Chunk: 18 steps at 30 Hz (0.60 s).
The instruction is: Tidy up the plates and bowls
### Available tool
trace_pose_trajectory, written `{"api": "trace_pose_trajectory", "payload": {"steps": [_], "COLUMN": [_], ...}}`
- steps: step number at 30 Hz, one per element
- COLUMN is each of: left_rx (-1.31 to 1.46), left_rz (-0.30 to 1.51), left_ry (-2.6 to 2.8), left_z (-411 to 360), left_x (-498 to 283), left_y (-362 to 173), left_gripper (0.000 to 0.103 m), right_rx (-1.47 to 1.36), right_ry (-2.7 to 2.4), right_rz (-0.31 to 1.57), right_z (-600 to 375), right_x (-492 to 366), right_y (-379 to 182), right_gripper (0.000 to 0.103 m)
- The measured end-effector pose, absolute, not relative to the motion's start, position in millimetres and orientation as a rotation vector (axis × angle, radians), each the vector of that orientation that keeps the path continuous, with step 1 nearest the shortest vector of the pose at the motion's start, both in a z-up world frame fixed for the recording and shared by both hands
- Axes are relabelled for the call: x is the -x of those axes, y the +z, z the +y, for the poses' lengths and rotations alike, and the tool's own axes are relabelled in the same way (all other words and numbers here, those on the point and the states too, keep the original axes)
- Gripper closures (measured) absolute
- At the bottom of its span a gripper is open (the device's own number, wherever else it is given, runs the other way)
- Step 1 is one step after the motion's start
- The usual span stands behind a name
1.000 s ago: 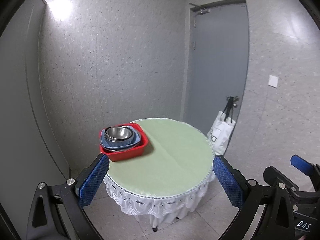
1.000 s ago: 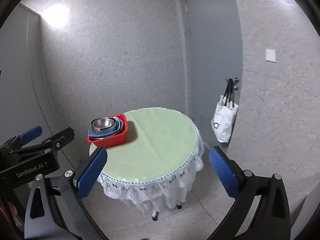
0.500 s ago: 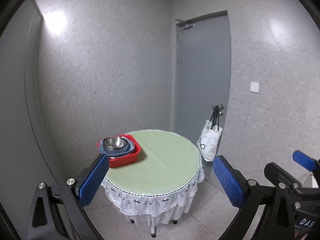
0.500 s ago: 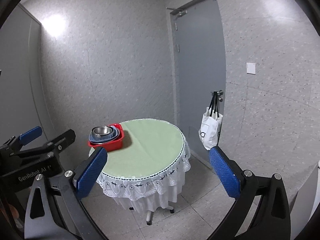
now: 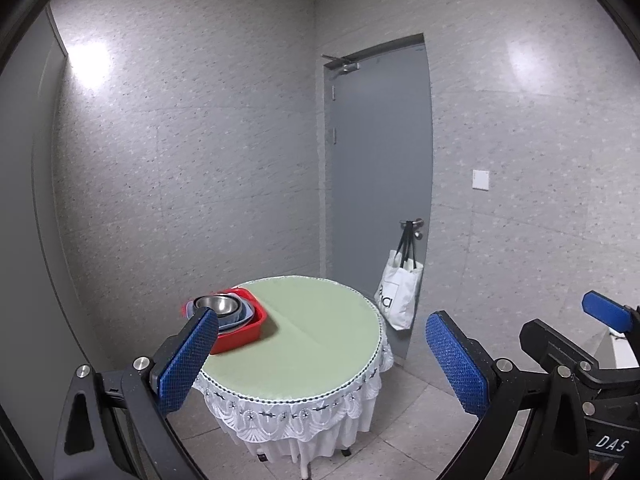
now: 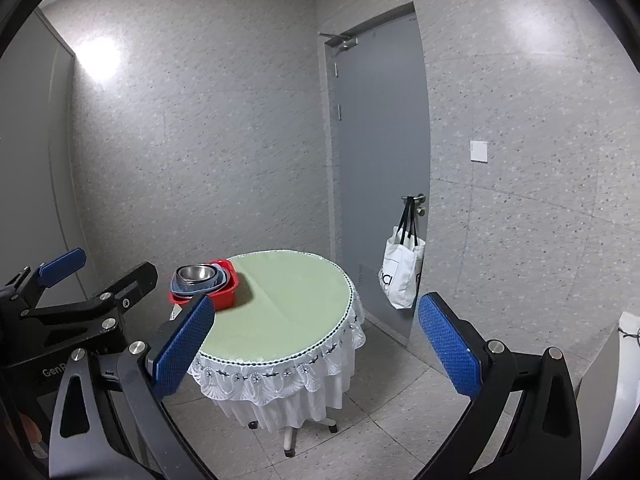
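Observation:
A red tub [image 5: 244,330] [image 6: 224,294] sits at the left edge of a round table [image 5: 320,340] [image 6: 288,312] with a green top and white lace skirt. In the tub lie stacked blue plates or bowls [image 5: 236,314] [image 6: 218,282] with a steel bowl [image 5: 216,303] [image 6: 195,272] on top. My left gripper [image 5: 322,344] is open and empty, well back from the table. My right gripper [image 6: 314,328] is open and empty, also well back. The left gripper's body shows at the left of the right wrist view [image 6: 80,304].
A grey door [image 5: 380,184] [image 6: 380,160] stands behind the table on the right, with a white tote bag [image 5: 400,292] [image 6: 402,276] hanging from its handle. Grey tiled floor [image 6: 380,412] surrounds the table. A white object [image 6: 624,380] is at the far right.
Both grippers have pulled back and up from the table; the table and tub look smaller and farther. Both stay open and empty. The tub has not moved.

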State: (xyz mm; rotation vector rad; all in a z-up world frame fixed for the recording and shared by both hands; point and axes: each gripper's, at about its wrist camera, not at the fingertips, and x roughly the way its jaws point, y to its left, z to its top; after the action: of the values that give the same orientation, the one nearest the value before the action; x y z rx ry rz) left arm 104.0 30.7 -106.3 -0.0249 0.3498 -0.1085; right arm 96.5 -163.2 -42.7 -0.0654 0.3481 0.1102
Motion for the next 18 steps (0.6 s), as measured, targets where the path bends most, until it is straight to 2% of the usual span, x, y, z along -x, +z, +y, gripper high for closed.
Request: {"api": "trace_pose_trajectory", "payload": {"steps": [18], "left_rx": [0.012], "left_rz": [0.329], "left_ry": [-0.126], "left_z": [48.9], "left_x": [-110.5], "left_y": [-100.4], "left_gripper": [0.000], "right_rx": [0.067], "right_ry": [0.102], "right_rz": [0.326], "right_z": [-170.0], "right_x": [-95.2], "right_y": [-35.6], "right_gripper": [0.000]}}
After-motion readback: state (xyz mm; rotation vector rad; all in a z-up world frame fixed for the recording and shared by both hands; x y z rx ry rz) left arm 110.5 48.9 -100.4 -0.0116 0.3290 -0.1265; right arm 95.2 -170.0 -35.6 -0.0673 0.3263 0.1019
